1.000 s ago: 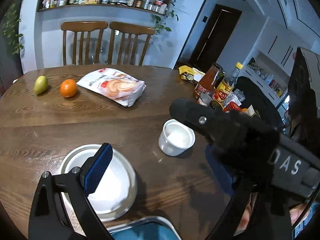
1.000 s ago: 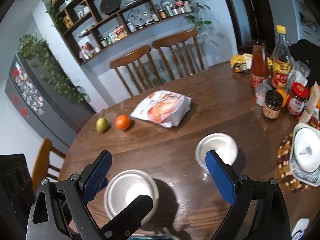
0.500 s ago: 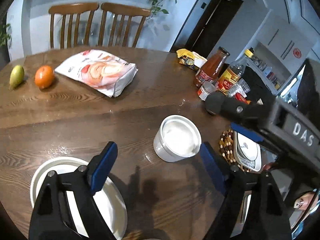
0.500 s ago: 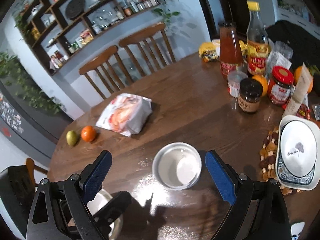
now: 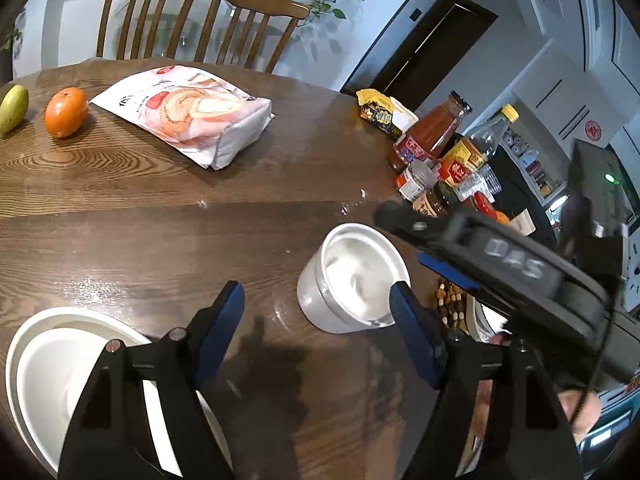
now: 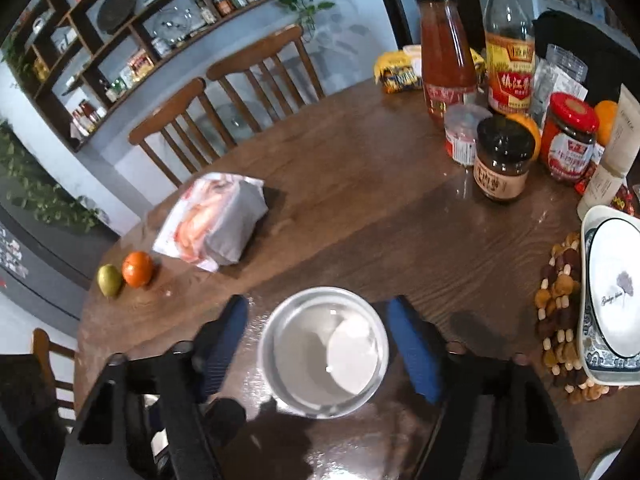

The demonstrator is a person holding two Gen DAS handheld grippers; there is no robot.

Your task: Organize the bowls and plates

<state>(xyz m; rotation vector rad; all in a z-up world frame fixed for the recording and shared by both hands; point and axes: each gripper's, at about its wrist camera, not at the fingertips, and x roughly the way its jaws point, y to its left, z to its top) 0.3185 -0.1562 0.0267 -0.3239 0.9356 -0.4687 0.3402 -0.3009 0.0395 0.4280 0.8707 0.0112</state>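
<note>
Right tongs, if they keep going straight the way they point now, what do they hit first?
The small white bowl. It already sits between the open right tongs, so going straight on they would probably close in around it before reaching the wooden table.

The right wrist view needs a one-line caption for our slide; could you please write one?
Open right gripper straddles a small white bowl on the wooden table, fingers either side, not yet closed.

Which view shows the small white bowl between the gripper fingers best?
The right wrist view: the small white bowl sits centred between the open right gripper, looking straight into it. The left wrist view shows the bowl obliquely, its outer wall visible, its right edge partly hidden by a blue finger.
</note>
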